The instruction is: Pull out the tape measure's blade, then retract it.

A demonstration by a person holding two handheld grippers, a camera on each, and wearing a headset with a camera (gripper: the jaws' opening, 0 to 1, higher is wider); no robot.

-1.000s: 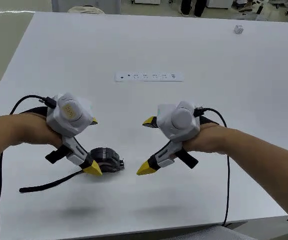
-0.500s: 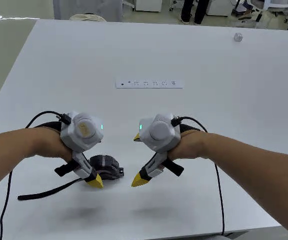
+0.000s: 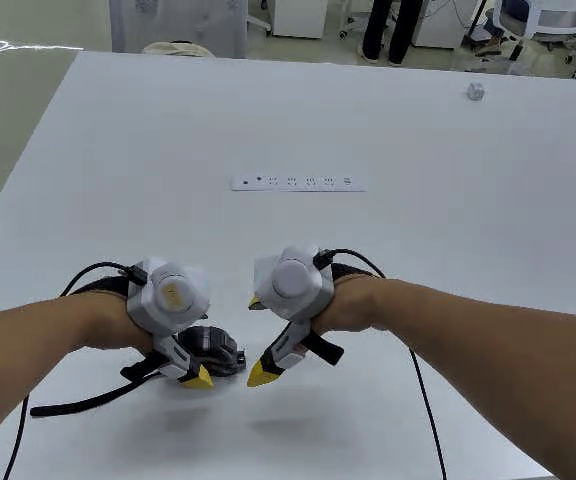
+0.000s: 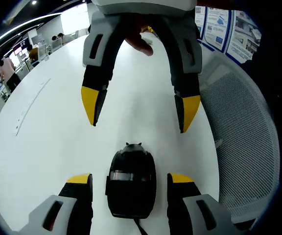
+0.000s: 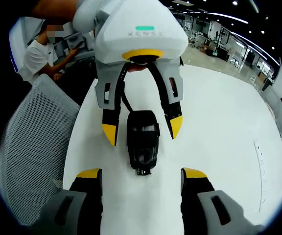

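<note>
Tape measure (image 3: 213, 348) is lying flat on the white table (image 3: 368, 130), its blade sitting inside the black case with just the end hook (image 5: 141, 171) showing at the mouth. Left gripper (image 3: 200, 360) is straddling the tape measure, jaws spread wide with one yellow tip on each side of the case and a sliver of table showing between tip and case. Right gripper (image 3: 258, 338) is facing the tape measure's hook end, near it without touching, its jaws also standing wide and holding nothing. A black strap (image 3: 78, 402) is trailing from the tape measure's rear end. A white power strip (image 3: 298, 183) is lying well beyond the tape measure.
</note>
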